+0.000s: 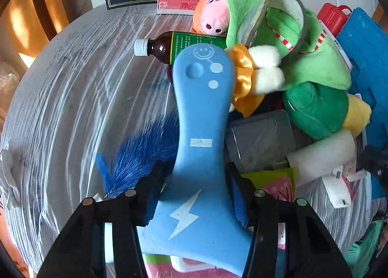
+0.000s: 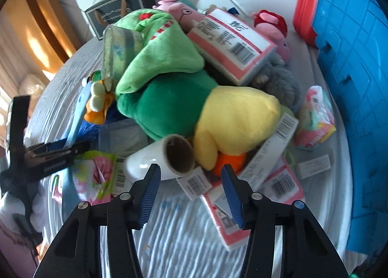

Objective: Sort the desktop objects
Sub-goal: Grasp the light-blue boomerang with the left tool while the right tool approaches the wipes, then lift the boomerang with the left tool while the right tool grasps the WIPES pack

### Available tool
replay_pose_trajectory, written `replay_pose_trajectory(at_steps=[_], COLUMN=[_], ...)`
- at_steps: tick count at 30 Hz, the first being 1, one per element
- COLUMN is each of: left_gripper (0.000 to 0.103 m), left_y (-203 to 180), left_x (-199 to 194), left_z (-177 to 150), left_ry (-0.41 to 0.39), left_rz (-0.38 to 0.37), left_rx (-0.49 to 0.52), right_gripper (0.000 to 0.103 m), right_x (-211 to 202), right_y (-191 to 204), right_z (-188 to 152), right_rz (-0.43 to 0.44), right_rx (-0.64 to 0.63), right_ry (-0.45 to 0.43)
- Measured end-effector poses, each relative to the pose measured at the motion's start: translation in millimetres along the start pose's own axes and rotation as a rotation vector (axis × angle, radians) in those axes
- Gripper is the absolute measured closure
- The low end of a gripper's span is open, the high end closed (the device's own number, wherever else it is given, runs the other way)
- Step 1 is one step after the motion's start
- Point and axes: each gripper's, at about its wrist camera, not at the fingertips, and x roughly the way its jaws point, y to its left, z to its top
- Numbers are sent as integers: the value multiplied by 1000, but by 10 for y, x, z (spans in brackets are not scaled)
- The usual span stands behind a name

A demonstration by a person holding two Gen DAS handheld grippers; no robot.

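So right now my left gripper (image 1: pixel 197 181) has its fingers (image 1: pixel 151 182) closed on the wide end of a light blue brush (image 1: pixel 202 117), the flat-backed kind with a smiley and a lightning bolt on it and dark blue bristles (image 1: pixel 135 154) sticking out underneath. Its narrow end pokes into the pile on the bench (image 1: pixel 72 79), right up against a brown bottle (image 1: pixel 167 48) and the green plush toy (image 1: pixel 298 42).

My right gripper (image 2: pixel 191 190) is holding nothing. Its fingers (image 2: pixel 151 193) stand partly apart just short of the cardboard tube of a white roll (image 2: pixel 165 159) at the front of the heap.

If I were advising myself: lift the brush straight back along its own length so the far end slides out from the bottle and the toy's orange ribbon (image 1: pixel 242 76) instead of dragging them along. The hold looks fairly centred, but it's a smooth flat handle, so I'd keep it level and not swing it.

Stuff I can't really tell: whether the brush tip is pinned under the plush or only touching it, what the grey wrapped thing (image 1: pixel 262 139) beside the brush is, and where sorted things are meant to go. The blue crate (image 2: pixel 351 83) on the right is cut off by the frame edge, and the heap hides whatever's at the bottom.
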Motion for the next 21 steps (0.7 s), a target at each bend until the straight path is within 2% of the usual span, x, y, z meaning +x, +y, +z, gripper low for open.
replay_pose_trajectory(at_steps=[6,8,11,13,15,18,21], left_gripper=[51,46,45,36,32,29,29], left_y=[5,42,14,60,19,-89,-160], left_x=[-510,-577,-612,-545,-527,-546,-625], left_z=[-404,-461,-546,-564,-684,-828,-897], left_ry=[-111,-107,-104,-88,-84,-96,-134], left_rz=[34,37,41,47,62,117,178], left_rx=[49,25,-21,-73,-100,-132,-203], right_gripper=[51,51,48,41,38,35,22], right_x=[24,55,101,105,116,153,179], right_y=[261,365,469,501,531,548,558], right_z=[-26,-76,-153,-181,-234,-312,-378], right_rz=[48,62,80,93,103,124,156], right_rx=[-57,-81,-96,-105,-129,-179,-236], right_ry=[6,17,37,45,54,73,89])
